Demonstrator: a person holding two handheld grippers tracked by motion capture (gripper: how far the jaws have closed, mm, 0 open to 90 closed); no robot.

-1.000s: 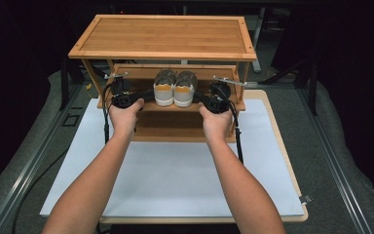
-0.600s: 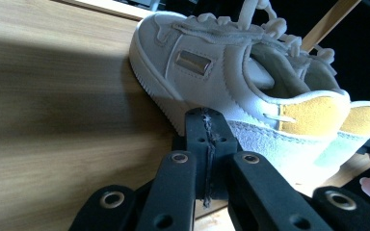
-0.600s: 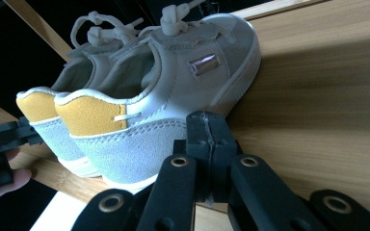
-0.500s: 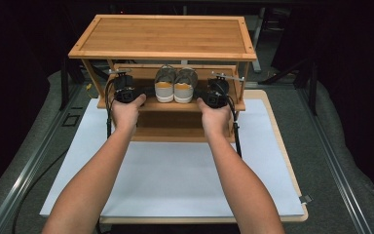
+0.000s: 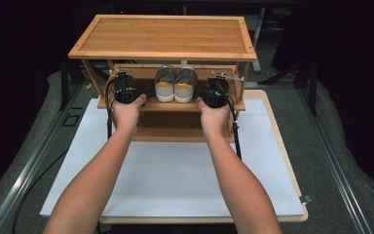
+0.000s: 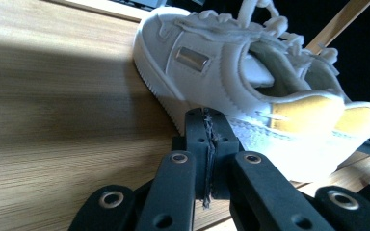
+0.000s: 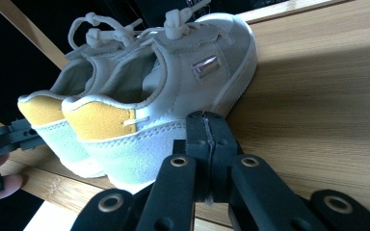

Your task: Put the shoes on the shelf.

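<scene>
A dark room surrounds a desk (image 5: 277, 146) with a white mat (image 5: 175, 180) and a bamboo shoe rack (image 5: 163, 36). On its middle shelf (image 5: 53, 112) sits a pair of pale suede sneakers (image 5: 175, 84), long axes running front to back, yellow heel tabs toward the person, toes pointing away. The left tool (image 6: 207, 144) and right tool (image 7: 207, 144) flank them, each with jaws pressed together, empty, beside a sole.
</scene>
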